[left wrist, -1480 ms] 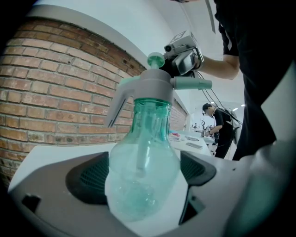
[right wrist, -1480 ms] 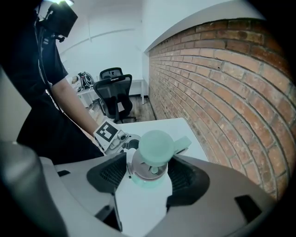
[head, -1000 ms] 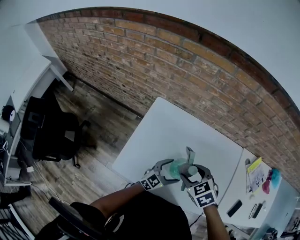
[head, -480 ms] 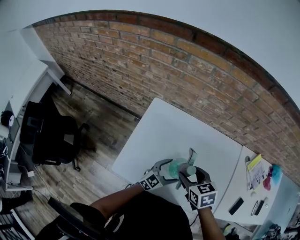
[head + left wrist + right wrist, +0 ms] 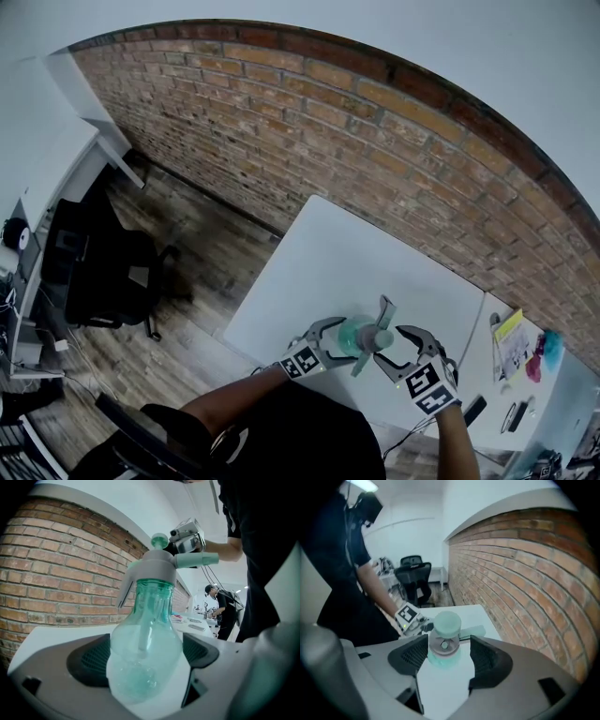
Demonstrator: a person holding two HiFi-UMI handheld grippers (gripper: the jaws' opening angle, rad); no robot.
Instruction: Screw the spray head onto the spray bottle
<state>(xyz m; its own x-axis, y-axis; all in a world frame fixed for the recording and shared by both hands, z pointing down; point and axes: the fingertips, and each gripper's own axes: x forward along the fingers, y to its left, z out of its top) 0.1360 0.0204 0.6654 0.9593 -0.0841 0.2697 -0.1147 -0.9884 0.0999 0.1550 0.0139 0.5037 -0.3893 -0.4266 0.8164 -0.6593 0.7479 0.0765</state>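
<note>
White table (image 5: pixel 319 253): the task's thing is over its near part, in front of the person. Left gripper (image 5: pixel 342 339): jaws pressed on both sides of the translucent teal plastic spray bottle (image 5: pixel 145 644). Right gripper (image 5: pixel 394 345): jaws wide apart, holding nothing, just short of the grey spray head with pale green knob (image 5: pixel 154 569) seated on the neck. Judged step: grip the head for a turn. Close squarely on the grey collar, not the trigger, and twist about the bottle's axis against the left gripper's hold. Only the right gripper view shows the knob centred between 2 pads (image 5: pixel 410 656), clear of both. Only the left gripper view shows the dip tube (image 5: pixel 142 620).
</note>
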